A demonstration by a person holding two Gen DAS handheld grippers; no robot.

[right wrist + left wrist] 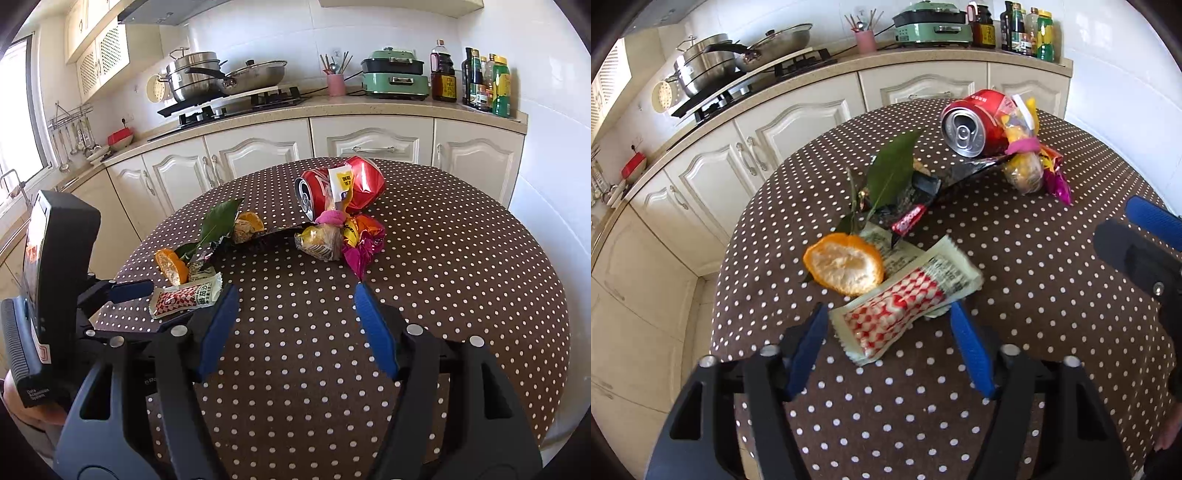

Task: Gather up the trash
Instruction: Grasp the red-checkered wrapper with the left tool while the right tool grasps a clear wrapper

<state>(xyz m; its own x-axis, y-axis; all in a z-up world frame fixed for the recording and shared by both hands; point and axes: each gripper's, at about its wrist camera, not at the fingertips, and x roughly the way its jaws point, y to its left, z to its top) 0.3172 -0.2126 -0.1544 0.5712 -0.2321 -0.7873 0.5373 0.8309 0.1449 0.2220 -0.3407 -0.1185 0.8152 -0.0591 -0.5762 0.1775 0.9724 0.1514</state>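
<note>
A: On the brown dotted bench (1015, 295), what is the left wrist view showing?
B: The left gripper (888, 325) is hovering with fingers apart around the red-and-white checked wrapper (905, 306), not pressing it. An orange peel (844, 264) is lying just beside it; a crushed red can (971, 123) is lying farther back.
A: And the right wrist view?
B: The right gripper (295, 295) is hanging with fingers apart over bare cloth, near a pink-and-yellow snack bag (354, 236).

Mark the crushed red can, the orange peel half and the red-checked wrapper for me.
crushed red can (964, 133), left wrist view, on its silver top by the opening.
orange peel half (844, 264), left wrist view, on its pale inner side.
red-checked wrapper (897, 306), left wrist view, on the checked print.
</note>
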